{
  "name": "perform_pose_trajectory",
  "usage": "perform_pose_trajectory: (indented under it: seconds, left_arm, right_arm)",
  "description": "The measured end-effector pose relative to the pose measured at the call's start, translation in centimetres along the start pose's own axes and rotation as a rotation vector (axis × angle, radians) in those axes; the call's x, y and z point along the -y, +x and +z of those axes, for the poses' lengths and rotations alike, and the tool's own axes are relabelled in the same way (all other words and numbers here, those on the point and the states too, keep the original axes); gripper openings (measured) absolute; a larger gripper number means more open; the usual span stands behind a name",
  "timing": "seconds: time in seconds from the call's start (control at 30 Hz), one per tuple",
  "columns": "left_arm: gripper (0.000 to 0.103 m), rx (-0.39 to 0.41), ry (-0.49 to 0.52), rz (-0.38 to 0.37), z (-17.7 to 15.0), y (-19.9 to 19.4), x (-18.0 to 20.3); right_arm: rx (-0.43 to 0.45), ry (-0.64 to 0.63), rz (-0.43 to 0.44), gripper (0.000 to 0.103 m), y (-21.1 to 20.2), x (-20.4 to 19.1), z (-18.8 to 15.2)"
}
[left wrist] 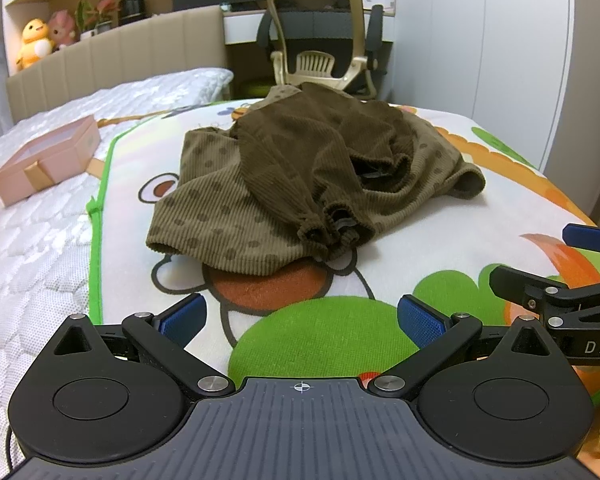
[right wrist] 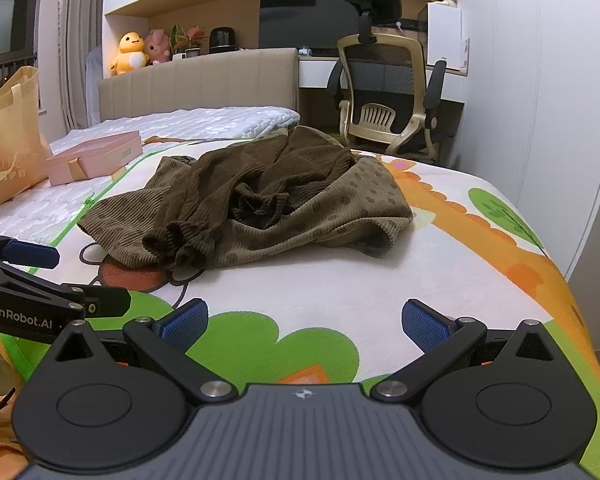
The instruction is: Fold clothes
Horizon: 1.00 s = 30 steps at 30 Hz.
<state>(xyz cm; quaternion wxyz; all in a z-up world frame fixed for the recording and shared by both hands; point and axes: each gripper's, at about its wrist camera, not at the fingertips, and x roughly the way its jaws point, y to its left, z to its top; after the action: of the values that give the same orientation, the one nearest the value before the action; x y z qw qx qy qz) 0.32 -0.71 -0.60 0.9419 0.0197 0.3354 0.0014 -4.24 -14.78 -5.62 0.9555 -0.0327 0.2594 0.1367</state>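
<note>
A crumpled brown corduroy garment (left wrist: 300, 176) with dotted lighter panels lies in a heap on the cartoon-print mat (left wrist: 340, 328) on the bed; it also shows in the right wrist view (right wrist: 260, 208). My left gripper (left wrist: 300, 320) is open and empty, hovering over the mat short of the garment's near hem. My right gripper (right wrist: 304, 322) is open and empty, also short of the garment. The right gripper shows at the right edge of the left wrist view (left wrist: 572, 276), and the left gripper shows at the left edge of the right wrist view (right wrist: 32, 280).
A pink gift box (left wrist: 48, 160) lies on the white mattress (left wrist: 20, 280) to the left. A beige tote bag (right wrist: 8, 140) stands at far left. An office chair (right wrist: 388, 96) stands beyond the bed's far corner. The mat's right edge (right wrist: 572, 288) drops off near a white wardrobe.
</note>
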Motion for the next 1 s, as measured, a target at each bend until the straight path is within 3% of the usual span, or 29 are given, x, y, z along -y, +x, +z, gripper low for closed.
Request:
perform_pose_trajectory:
  seconds: [1.0]
  left_arm:
    - [0.103, 0.013, 0.015, 0.008, 0.04, -0.24, 0.25]
  right_arm:
    - [-0.019, 0.002, 0.008, 0.103, 0.33, 0.11, -0.11]
